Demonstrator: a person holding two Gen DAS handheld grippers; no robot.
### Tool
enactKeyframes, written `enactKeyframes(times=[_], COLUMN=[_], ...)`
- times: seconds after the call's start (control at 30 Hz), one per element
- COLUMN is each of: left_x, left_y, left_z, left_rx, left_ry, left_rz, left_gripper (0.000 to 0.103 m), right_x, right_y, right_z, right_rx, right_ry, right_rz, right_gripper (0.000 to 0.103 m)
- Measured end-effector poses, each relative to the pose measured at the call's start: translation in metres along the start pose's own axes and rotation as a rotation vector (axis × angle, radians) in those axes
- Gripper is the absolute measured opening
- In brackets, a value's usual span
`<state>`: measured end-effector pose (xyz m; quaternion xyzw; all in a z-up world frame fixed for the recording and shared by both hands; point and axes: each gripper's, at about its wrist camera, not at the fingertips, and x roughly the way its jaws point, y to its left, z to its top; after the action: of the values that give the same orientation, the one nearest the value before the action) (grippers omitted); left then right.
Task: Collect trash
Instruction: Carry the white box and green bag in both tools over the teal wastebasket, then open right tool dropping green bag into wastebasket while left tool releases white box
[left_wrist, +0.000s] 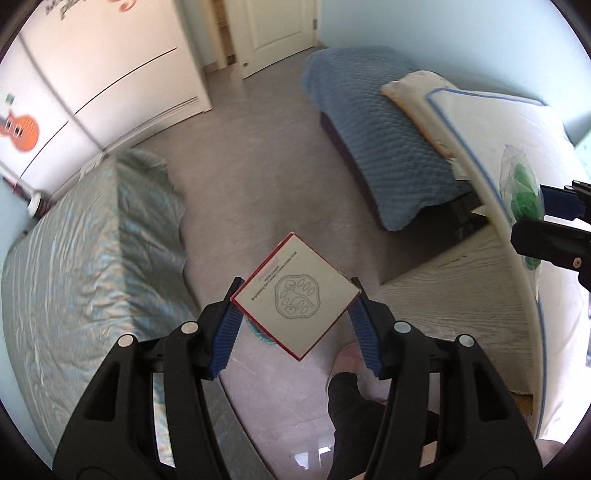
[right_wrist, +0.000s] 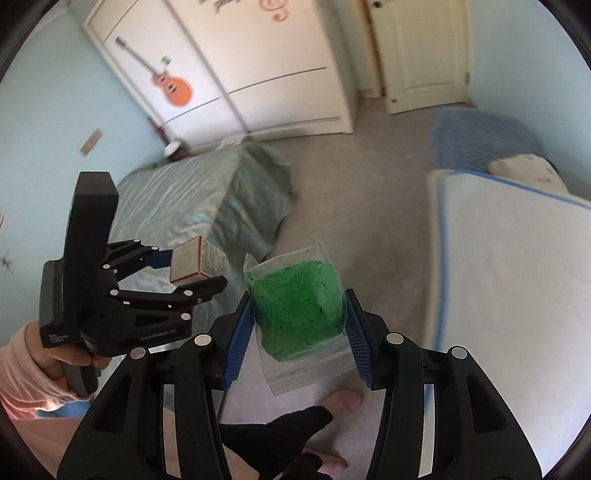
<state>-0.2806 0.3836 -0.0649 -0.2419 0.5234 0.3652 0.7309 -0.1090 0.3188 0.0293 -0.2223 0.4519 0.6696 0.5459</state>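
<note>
Trash fills both my hands: my left hand-held gripper (left_wrist: 295, 306) pinches a small box (left_wrist: 295, 299) by its corners, high over the floor (left_wrist: 266, 184). My right hand-held gripper (right_wrist: 297, 328) squeezes a slippery green bag (right_wrist: 299, 306). Either could slip and fall.

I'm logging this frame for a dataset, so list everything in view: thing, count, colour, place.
small box: 1, white with red edges, held in the left gripper
plastic bag: 1, clear with green contents, held in the right gripper
bed: 1, teal cover, left of floor
low bed: 1, blue quilt, near door
mattress: 1, white with blue piping, right
wardrobe: 1, white, guitar sticker orange
door: 1, cream, back wall
fingers: blue pads, black frames
</note>
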Motion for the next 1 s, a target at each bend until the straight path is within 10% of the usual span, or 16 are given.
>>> enactKeyframes(times=[1.0], left_x=[0.034], left_y=[0.074], left_z=[-0.001], left_rx=[-0.180], left_ry=[0.064], left_rz=[0.025], left_gripper=[0.053], right_x=[0.070], right_y=[0.045], right_z=[0.038], right_rx=[-0.137], right_ry=[0.146], right_rz=[0.111], right_gripper=[0.049])
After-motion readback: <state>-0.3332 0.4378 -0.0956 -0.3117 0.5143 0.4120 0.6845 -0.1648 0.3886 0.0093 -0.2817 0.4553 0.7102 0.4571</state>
